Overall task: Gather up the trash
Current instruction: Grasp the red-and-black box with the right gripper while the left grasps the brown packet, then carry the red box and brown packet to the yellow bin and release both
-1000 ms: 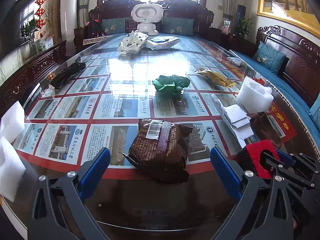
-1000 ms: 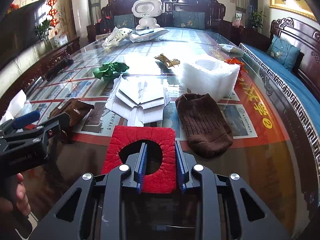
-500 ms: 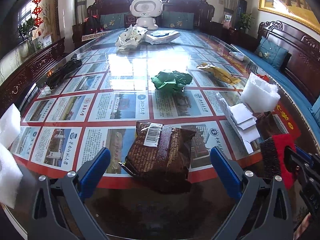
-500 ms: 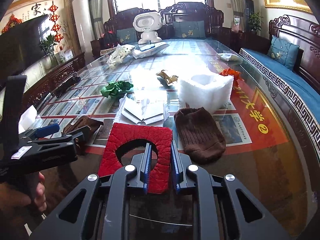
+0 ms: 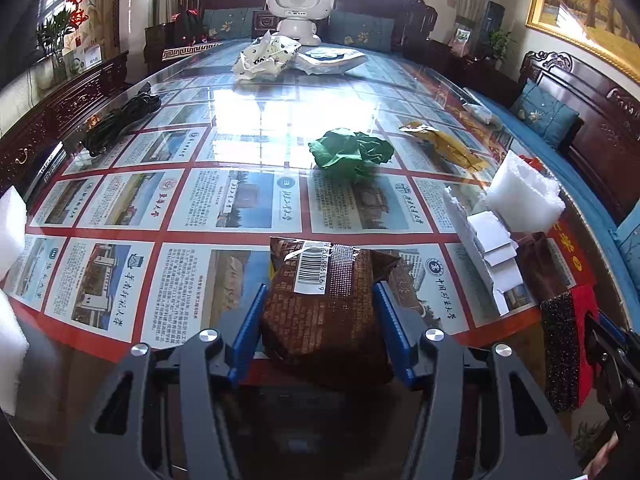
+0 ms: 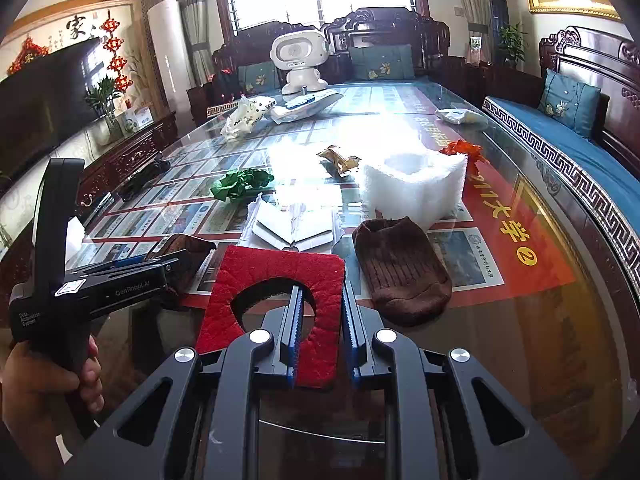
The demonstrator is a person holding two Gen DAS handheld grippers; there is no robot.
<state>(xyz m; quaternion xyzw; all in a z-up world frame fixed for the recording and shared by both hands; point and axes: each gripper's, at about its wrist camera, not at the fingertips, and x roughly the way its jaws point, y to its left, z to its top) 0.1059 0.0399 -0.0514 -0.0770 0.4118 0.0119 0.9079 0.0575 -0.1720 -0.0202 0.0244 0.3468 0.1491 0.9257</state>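
My left gripper [image 5: 318, 292] is shut on a brown snack bag [image 5: 324, 304] with a barcode label, at the near edge of the glass table; its blue pads press both sides of the bag. My right gripper [image 6: 320, 294] is shut on a red foam mat [image 6: 280, 280] with a round hole, held lifted above the table. The left gripper [image 6: 132, 276] and the bag [image 6: 180, 246] also show in the right wrist view, and the red mat [image 5: 576, 344] shows at the right of the left wrist view.
On the table lie green crumpled paper [image 5: 352, 152], a yellow wrapper [image 5: 444, 144], white foam [image 6: 416, 184], folded white paper [image 6: 296, 228], a brown knit sock [image 6: 400, 268], orange scrap [image 6: 460, 148], a black cable [image 5: 120, 116], white bags [image 5: 268, 58] and a white robot [image 5: 300, 8].
My left gripper has closed from wide open onto the brown snack bag. My right gripper has raised the red mat and drawn back a little.
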